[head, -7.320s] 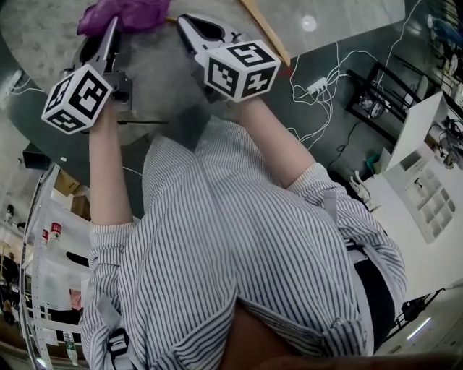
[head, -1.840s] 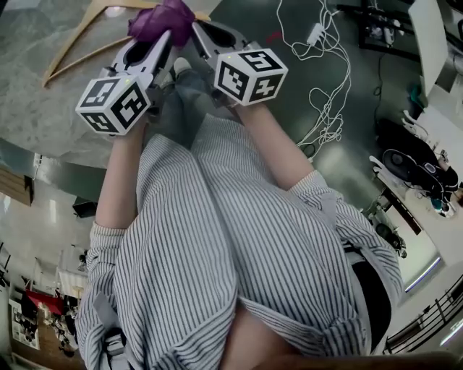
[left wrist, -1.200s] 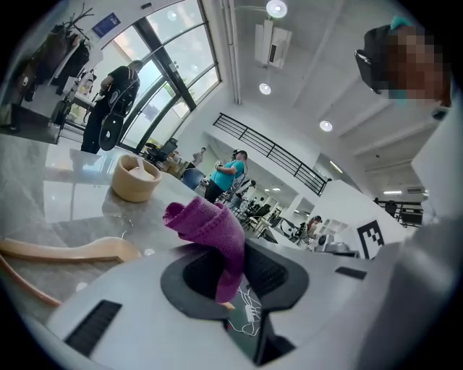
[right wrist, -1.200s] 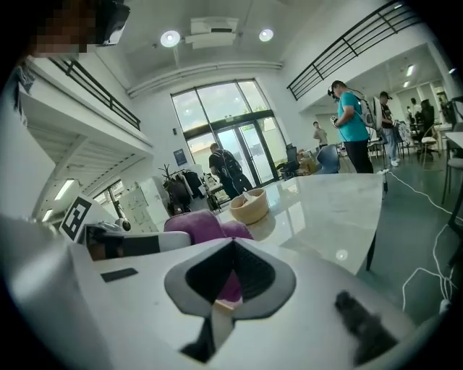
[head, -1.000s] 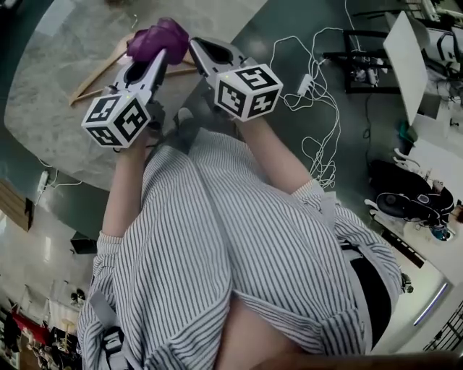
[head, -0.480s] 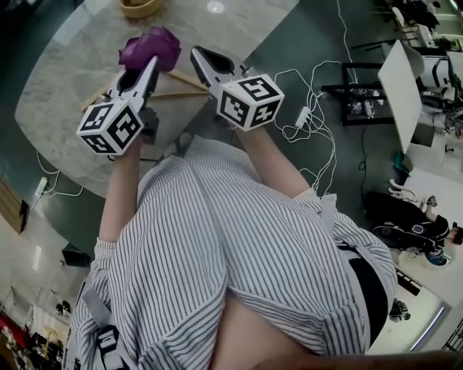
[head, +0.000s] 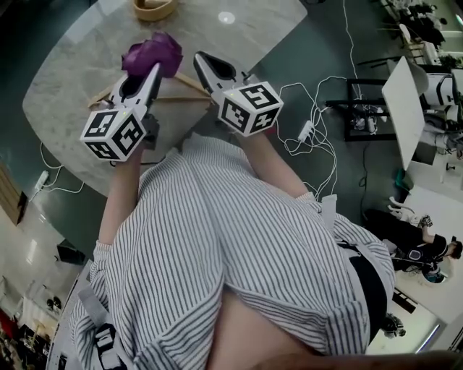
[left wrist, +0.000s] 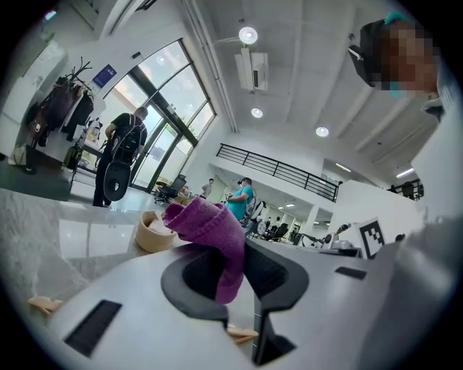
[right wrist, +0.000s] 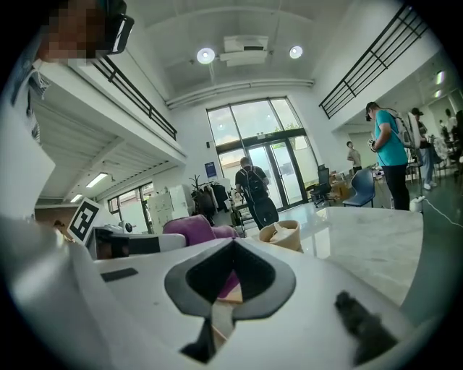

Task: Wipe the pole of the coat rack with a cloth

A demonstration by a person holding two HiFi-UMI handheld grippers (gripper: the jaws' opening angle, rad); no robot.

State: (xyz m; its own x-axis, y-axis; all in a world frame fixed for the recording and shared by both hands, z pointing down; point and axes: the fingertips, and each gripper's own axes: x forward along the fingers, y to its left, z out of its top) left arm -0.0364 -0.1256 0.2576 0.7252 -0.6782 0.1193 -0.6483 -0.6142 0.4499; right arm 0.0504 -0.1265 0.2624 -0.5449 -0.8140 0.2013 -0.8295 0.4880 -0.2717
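Observation:
My left gripper point(head: 153, 69) is shut on a bunched purple cloth point(head: 152, 52), held over the near edge of a round marble table point(head: 72, 79). In the left gripper view the cloth point(left wrist: 206, 224) hangs down between the closed jaws of the left gripper point(left wrist: 242, 253). My right gripper point(head: 200, 58) is close beside it on the right, shut with nothing in it; its tips point(right wrist: 233, 242) meet, and the cloth point(right wrist: 189, 230) shows to their left. A coat rack point(left wrist: 69, 108) hung with clothes stands far off by the glass doors. No pole is near either gripper.
A wooden hanger point(head: 184, 90) lies on the table under the grippers. A tan bowl point(head: 154, 7) sits at the far side. White cables and a power strip point(head: 307, 130) trail over the floor at right, near white desks point(head: 405, 108). Several people stand in the hall.
The person has turned, so the table, hanger and bowl have swung back in front of the grippers. Both grippers keep their pose side by side, and the left stays shut on the cloth.

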